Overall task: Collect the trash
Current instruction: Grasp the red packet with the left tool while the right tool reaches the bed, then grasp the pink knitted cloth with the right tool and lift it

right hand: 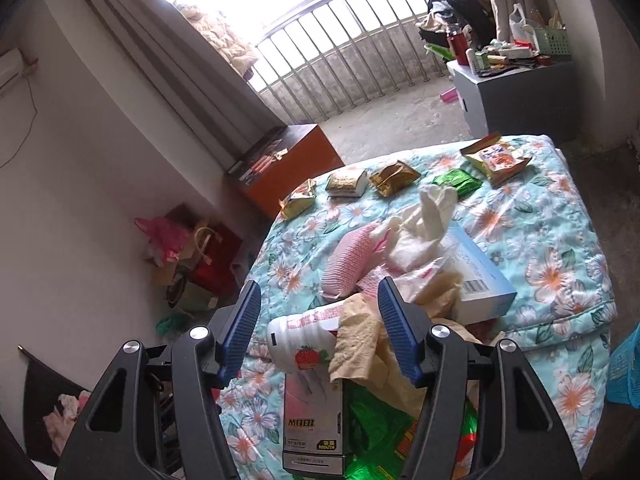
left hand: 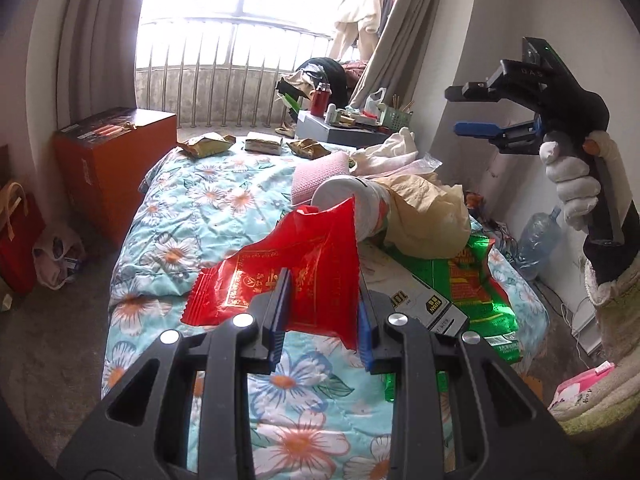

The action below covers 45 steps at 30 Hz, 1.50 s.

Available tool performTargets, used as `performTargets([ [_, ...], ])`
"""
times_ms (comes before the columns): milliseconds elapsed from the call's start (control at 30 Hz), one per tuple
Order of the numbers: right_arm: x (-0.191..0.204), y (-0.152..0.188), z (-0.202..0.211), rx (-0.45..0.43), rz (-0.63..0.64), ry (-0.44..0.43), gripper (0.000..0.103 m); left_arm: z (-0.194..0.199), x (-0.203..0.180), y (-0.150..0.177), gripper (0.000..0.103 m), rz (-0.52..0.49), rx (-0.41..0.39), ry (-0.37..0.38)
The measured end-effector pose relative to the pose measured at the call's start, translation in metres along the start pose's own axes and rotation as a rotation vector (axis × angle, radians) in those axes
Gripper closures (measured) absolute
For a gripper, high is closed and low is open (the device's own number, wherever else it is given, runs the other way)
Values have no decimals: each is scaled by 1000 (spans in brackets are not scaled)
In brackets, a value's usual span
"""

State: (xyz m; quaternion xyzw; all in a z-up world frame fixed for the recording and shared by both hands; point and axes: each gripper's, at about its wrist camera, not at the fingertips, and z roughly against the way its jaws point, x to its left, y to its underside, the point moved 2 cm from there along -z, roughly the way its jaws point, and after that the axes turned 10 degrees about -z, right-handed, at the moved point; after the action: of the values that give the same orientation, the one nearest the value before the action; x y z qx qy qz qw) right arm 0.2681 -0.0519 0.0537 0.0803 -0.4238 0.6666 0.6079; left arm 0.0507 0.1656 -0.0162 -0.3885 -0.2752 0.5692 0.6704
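A crinkled red foil wrapper [left hand: 288, 276] is clenched between the blue pads of the left claw [left hand: 324, 320] and held above the floral quilted bed [left hand: 200, 200]. The right claw [right hand: 318, 332] is released, with nothing gripped, above a white strawberry-printed bottle [right hand: 300, 340] in the trash pile.

Bright barred window [left hand: 240, 40], beige curtains [left hand: 92, 40], floral bed [left hand: 200, 200].

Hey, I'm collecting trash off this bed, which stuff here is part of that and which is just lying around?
Trash for the job:
- red wrapper, pinched in the left gripper
- green wrapper
- gold snack packets
- crumpled paper

Just lying about:
- orange box
- water jug
- grey cabinet
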Motion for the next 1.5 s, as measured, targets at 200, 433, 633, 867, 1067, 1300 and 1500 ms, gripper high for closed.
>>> performTargets([
  [200,23,-20,-84,224,-9,45,44,-9,7,-4,76,21,-16,13],
  [433,-4,-31,-160,386,-94,246,49,-14,19,-4,76,60,-38,19],
  [633,-12,-37,-183,422,-112,311,49,-22,29,0,76,77,-28,30],
  [867,-14,-36,-199,440,-123,338,61,-27,35,4,76,105,-20,42],
  [1067,-19,-38,-203,431,-148,325,67,-27,38,5,76,115,-21,42],
  [1300,-10,-41,-195,397,-133,267,70,-23,38,6,76,117,-28,31],
  [1500,7,-43,-172,366,-127,132,71,-12,38,3,76,119,-57,25],
])
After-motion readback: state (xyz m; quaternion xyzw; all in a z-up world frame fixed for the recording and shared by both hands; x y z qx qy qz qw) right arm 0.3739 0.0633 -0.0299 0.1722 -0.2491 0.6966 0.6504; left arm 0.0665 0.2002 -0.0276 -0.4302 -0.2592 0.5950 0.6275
